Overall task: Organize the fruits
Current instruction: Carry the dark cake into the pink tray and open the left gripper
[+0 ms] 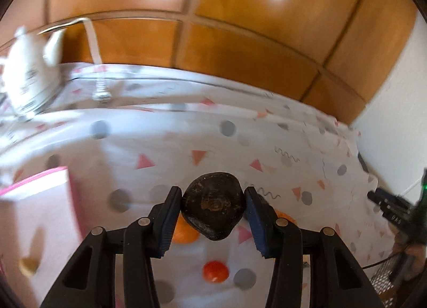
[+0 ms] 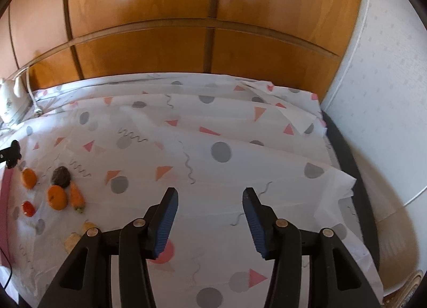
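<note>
My left gripper (image 1: pixel 213 208) is shut on a dark brown fruit (image 1: pixel 213 205) and holds it above the patterned cloth. Under it lie an orange (image 1: pixel 184 232), part of another orange fruit (image 1: pixel 284 216) and a red tomato (image 1: pixel 215 272). In the right wrist view, my right gripper (image 2: pixel 210 214) is open and empty over the cloth. Far to its left lie two oranges (image 2: pixel 28 177) (image 2: pixel 57 197), a dark brown fruit (image 2: pixel 61 176), a carrot (image 2: pixel 76 197), a red tomato (image 2: pixel 28 208) and pale pieces (image 2: pixel 72 240).
A pink-edged white box (image 1: pixel 34 217) stands at the left. A white iron (image 1: pixel 29 73) with its cord stands at the back left. A wooden wardrobe (image 2: pixel 186 27) rises behind the table. A white wall (image 2: pixel 387 94) is at the right. A dark tool (image 1: pixel 392 206) shows at the right edge.
</note>
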`<state>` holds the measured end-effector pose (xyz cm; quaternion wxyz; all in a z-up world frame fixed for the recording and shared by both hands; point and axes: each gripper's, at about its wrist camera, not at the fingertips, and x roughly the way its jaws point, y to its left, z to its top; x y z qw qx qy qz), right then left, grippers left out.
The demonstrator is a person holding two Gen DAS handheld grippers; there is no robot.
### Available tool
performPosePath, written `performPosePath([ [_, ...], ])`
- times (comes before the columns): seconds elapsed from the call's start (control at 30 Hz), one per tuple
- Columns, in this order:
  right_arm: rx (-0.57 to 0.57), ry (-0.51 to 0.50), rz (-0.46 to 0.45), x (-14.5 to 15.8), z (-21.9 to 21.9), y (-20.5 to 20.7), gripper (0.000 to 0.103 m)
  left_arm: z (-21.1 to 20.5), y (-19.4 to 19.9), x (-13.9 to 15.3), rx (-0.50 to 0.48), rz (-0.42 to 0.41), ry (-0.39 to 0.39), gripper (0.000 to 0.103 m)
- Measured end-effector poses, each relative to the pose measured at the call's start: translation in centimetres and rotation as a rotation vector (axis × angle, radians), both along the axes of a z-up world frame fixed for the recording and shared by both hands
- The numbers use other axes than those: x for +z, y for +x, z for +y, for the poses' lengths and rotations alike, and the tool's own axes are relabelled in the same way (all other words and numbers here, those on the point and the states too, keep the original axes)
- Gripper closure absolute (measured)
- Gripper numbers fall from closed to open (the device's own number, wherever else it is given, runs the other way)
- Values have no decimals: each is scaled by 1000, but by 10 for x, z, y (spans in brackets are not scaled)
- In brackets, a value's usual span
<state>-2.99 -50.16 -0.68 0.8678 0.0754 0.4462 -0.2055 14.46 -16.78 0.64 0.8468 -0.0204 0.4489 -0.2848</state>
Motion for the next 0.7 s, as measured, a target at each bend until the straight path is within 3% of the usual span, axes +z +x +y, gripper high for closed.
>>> performPosePath([
  [0.1, 40, 44, 8, -3, 5, 2, 52, 35, -4, 7, 93, -12, -2, 54],
  [0.3, 104, -14, 27, -5, 24, 6, 52, 107, -8, 5, 276, -29, 20, 54],
  [0.5, 100, -27, 34, -5, 23, 7, 52, 166, -17, -9, 434, -9, 38, 54],
  [0.7, 102, -12, 55, -9, 23, 9, 52, 203, -35, -32, 553, 8, 119, 54],
])
